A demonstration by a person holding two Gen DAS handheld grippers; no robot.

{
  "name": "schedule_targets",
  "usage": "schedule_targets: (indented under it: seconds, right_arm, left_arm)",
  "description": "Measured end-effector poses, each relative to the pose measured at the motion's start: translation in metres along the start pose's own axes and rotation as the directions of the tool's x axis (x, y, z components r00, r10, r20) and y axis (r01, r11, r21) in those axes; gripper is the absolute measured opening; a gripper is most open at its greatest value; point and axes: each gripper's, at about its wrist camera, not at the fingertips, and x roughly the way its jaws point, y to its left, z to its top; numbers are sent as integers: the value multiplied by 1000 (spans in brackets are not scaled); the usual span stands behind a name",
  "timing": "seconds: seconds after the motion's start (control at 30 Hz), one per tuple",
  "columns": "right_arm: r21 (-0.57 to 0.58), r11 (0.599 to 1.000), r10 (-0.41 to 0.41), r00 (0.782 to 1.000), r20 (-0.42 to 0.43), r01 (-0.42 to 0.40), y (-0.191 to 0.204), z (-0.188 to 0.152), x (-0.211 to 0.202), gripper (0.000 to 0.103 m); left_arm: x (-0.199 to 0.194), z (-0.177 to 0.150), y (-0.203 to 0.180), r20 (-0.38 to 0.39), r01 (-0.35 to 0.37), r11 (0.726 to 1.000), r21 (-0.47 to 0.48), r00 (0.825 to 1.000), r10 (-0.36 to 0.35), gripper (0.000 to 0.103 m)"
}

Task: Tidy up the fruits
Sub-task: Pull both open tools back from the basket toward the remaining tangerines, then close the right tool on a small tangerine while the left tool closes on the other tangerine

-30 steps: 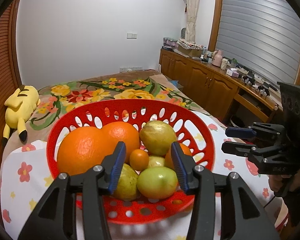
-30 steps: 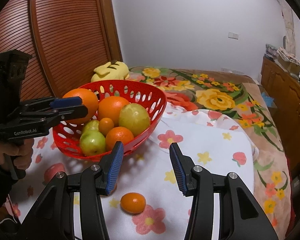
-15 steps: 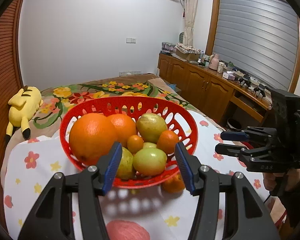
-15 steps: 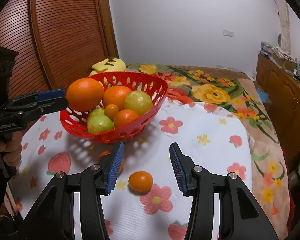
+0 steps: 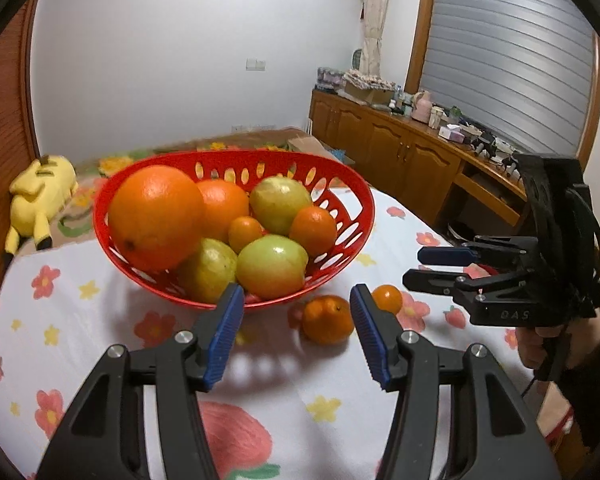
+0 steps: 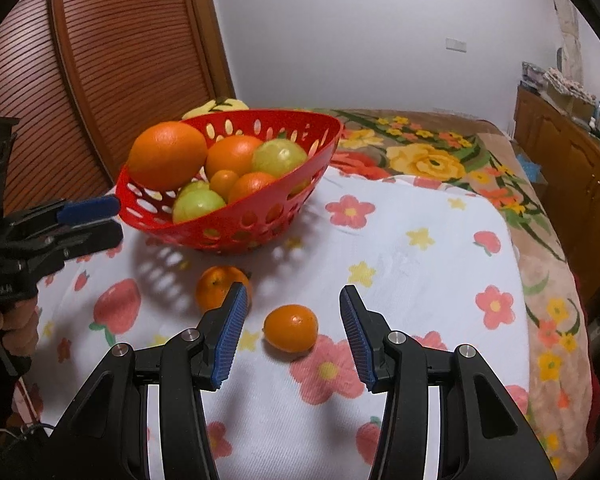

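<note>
Surface: a white cloth printed with red flowers and strawberries [image 6: 400, 248], spread over what looks like a bed with a floral blanket; it fills the lower half of both views.

Red perforated plastic basket [image 6: 236, 224], upper left of centre in the right view, centre in the left view [image 5: 340, 200]. Piled full: one large orange [image 5: 156, 216] at its left rim, a second orange [image 5: 224, 204] behind it, three yellow-green round fruits [image 5: 272, 266], and small tangerines tucked between. This part I judge done.

Still loose on the cloth, just in front of the basket: a medium tangerine with a green stem dimple [image 6: 220, 282] and a smaller smooth oval orange fruit [image 6: 291, 328], near each other but apart. Two fruits left to collect, as far as I can see.

My right gripper [image 6: 290, 338] has its jaws spread wide, framing the smaller oval fruit, nothing pinched. My left gripper [image 5: 298, 336] likewise has its jaws spread and empty, with the medium tangerine [image 5: 327, 319] between the tips in view. Whether either fruit is within reach of the pads I cannot tell.

Progress estimate: mostly finished; two pickups remaining.
</note>
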Motion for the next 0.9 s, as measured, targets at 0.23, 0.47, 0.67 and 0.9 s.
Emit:
schedule_targets:
  seconds: [0.23,0.47,0.67,0.9]
  right_arm:
    - [-30,999,10,998,-57,-12,4,-6,18,48]
    - [-46,999,1,995,-99,-5,2,-10,35,48]
    - [-43,999,6,993,-115,-11,-3,-12,42,47]
    - [-52,998,18,990,-139,-25,-1,-15,53,42]
  left_arm:
    - [1,-4,-14,-11,-3,1000,29,1000,4,55]
    - [4,-15,-22,-36,2,1000,27,999,-1,55]
    - [12,-19,-17,-58,-4,1000,8,998,5,51]
    - [24,-24,-15,-90,4,1000,-3,996,-4,50]
